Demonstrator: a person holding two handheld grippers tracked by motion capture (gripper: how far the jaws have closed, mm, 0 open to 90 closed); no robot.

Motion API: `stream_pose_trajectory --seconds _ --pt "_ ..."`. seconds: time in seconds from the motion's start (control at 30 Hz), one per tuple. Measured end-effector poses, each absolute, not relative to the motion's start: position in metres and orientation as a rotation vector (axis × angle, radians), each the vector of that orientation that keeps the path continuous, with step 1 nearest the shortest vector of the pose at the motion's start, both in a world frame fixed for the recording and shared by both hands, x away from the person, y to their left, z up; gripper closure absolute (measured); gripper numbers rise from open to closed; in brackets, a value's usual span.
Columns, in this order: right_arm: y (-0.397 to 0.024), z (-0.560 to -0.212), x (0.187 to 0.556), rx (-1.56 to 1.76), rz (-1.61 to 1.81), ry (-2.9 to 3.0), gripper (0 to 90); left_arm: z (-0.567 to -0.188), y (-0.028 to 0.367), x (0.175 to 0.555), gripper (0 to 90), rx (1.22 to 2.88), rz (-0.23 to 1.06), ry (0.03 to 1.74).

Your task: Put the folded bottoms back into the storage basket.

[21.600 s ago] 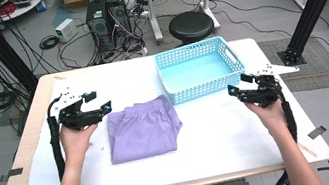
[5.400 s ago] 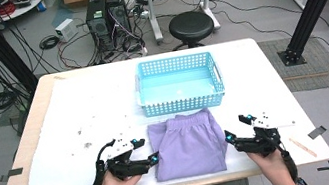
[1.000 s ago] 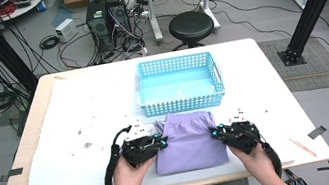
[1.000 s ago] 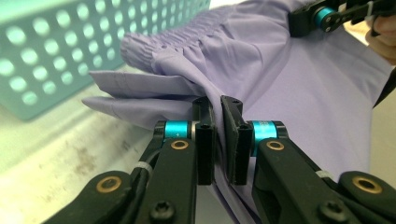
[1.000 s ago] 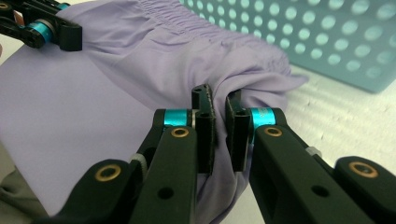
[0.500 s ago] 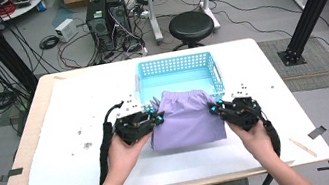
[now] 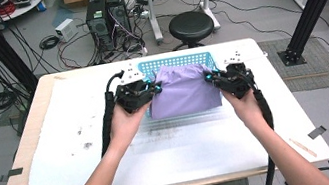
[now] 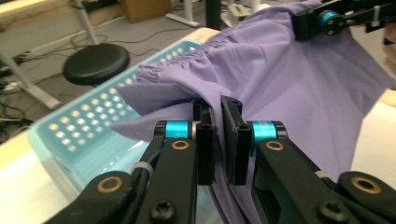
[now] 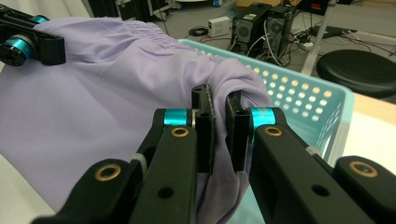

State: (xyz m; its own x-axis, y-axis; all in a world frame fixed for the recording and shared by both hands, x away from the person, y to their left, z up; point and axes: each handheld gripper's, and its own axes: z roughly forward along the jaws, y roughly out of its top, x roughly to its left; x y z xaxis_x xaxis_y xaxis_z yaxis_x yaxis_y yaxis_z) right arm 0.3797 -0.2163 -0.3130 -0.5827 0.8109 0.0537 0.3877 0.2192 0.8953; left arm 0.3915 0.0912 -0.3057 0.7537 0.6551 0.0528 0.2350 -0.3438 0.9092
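Over the basket (image 7: 175,63) at 12 o'clock, cloth (image 7: 182,91) hangs between left tool (image 7: 153,89) and right tool (image 7: 209,78), both clamped on it. Risk: hem snags the rim, or thin pinch slips.

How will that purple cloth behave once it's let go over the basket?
The purple cloth sags and creases between the left gripper and right gripper, so it's probably floppy and light. Released, it would likely crumple into the blue basket rather than keep its folded shape.

Garment (image 7: 182,91) above basket (image 7: 175,62)
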Motion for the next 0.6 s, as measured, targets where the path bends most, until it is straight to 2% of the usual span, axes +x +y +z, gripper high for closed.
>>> stream_pose_trajectory --seconds 0.3,0.6 --pt "-0.207 -0.320 0.440 1.138 1.240 2.079 85.2 -0.318 0.085 0.448 84.4 1.924 0.595 0.743" --pt "-0.197 -0.338 0.477 1.154 1.160 2.083 85.2 -0.339 0.084 0.475 84.4 1.952 0.585 0.799"
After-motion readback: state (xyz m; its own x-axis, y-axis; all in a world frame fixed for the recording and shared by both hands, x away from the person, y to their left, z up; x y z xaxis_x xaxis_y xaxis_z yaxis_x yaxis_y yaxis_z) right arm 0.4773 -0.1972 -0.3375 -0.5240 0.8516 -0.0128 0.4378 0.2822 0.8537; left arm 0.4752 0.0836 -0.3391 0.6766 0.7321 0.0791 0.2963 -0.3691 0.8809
